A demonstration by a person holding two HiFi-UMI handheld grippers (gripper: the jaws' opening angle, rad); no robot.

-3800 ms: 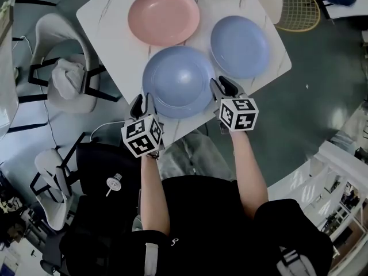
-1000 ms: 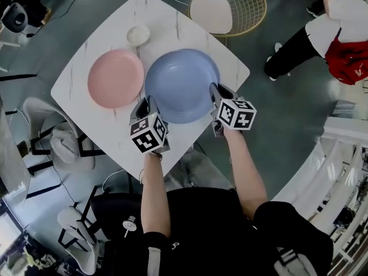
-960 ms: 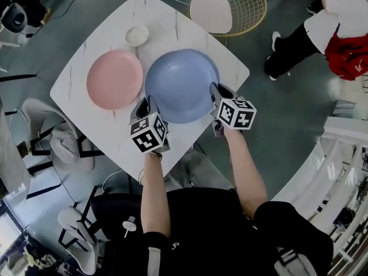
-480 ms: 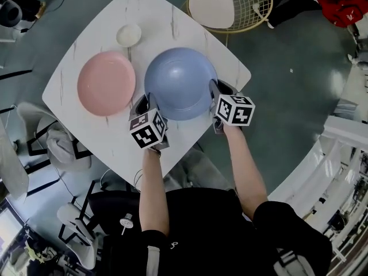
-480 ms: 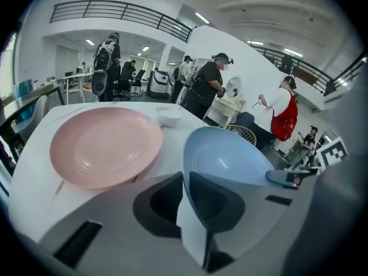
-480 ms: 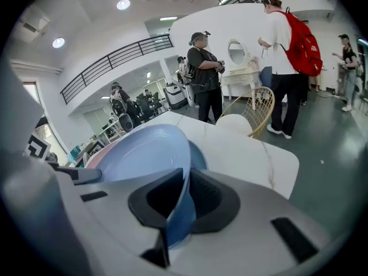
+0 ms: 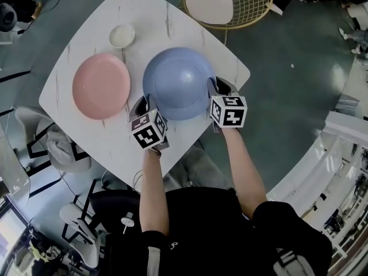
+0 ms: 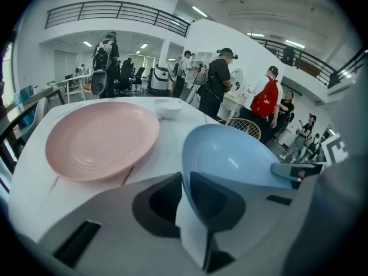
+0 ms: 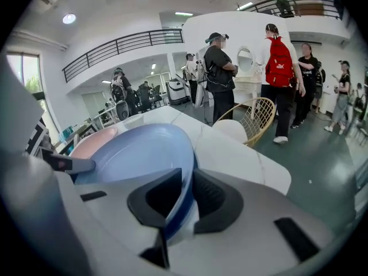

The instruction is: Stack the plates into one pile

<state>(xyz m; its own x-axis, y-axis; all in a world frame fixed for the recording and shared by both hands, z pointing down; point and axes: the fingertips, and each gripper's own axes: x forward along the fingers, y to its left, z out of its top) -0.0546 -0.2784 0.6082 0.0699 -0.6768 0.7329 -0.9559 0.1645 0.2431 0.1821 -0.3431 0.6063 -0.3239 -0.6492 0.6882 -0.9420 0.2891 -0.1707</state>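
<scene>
Head view: on the table (image 7: 172,16), a blue pile (image 7: 175,80) of two nested plates, one pink plate (image 7: 101,85) at its 9 o'clock, one small bowl (image 7: 122,35) at 11. Both forearms reach forward; the left gripper (image 7: 145,104) at the pile's 8 o'clock and the right gripper (image 7: 215,89) at 4 straddle its rim, jaws opening.
</scene>
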